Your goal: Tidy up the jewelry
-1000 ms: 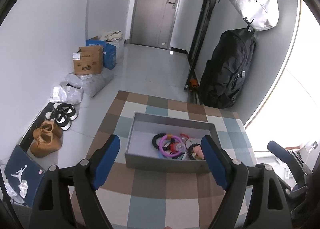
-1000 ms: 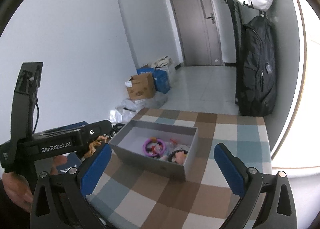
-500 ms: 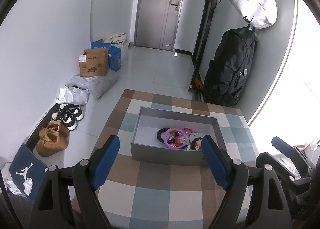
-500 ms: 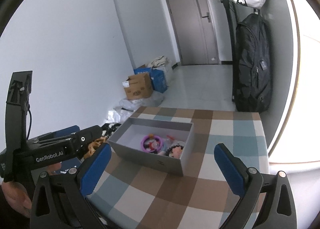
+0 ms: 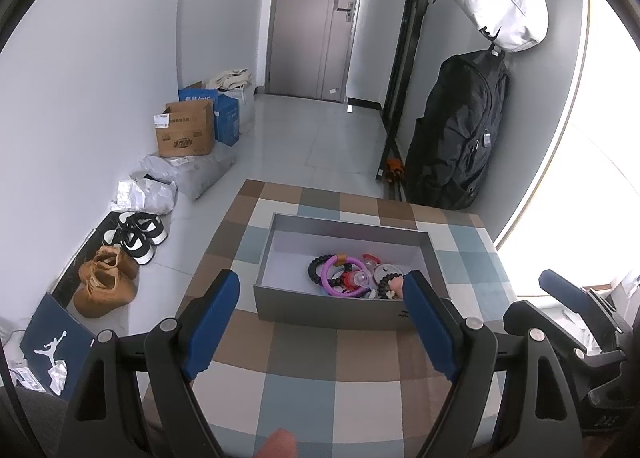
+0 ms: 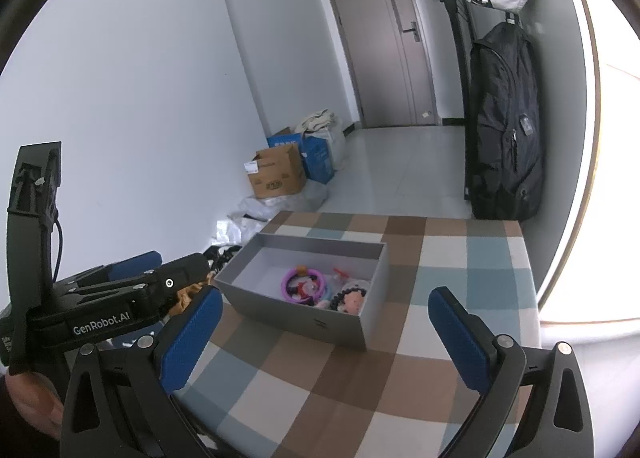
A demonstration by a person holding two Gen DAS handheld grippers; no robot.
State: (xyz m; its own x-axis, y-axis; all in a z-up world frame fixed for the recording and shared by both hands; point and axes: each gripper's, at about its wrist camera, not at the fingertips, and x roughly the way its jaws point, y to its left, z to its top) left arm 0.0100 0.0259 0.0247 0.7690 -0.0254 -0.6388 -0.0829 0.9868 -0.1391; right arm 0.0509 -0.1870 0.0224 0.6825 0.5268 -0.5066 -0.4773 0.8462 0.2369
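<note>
The checked table (image 5: pixel 360 354) carries a grey open box (image 5: pixel 332 312) just ahead of the left hand-held gripper (image 5: pixel 320 322), whose jaws gape wide and empty. The right hand-held gripper (image 6: pixel 324 334), equally wide, has the box ahead-left. Inside lies a purple ring (image 5: pixel 340 278) among beaded bracelets (image 5: pixel 316 270).

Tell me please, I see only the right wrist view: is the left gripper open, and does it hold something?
Observer: The left gripper is open and holds nothing. The left wrist view shows its blue pads wide apart, short of the gray box.
Operator: Is there jewelry beside the purple ring that I miss?
Observer: Yes. A black bead bracelet lies in the box against the purple ring, at its left in the left wrist view.
</note>
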